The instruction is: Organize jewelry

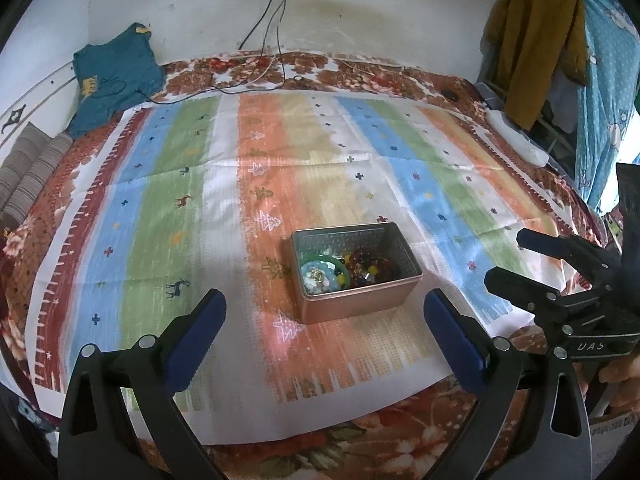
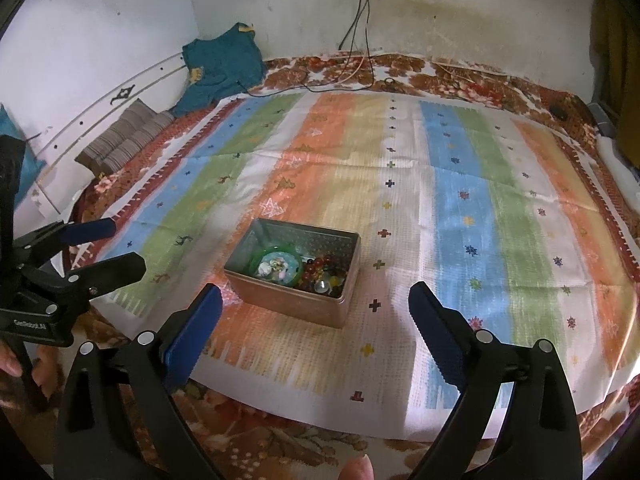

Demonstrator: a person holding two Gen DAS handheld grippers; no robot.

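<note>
I am inspecting the tin box (image 1: pixel 356 270) at lower centre of the frame, sitting on the striped cloth (image 1: pixel 200 200). Its beads (image 1: pixel 366 266) are looking small, hard and slippery; I judge the rigid walls the safest hold. My left gripper (image 1: pixel 324 320) and right gripper (image 2: pixel 316 312) are standing wide, holding nothing.

Left claw (image 1: pixel 325 332): black plastic frame w/ two long fingers (image 1: pixel 198 328), each lined w/ a blue ribbed pad; round silver screws at the pivots, slot cutouts in the arms. Right claw (image 2: pixel 316 328): same build, black w/ blue pads, silver screws. White lettering on each claw's side plate. A fingertip (image 2: pixel 357 467) shows at bottom edge.
</note>
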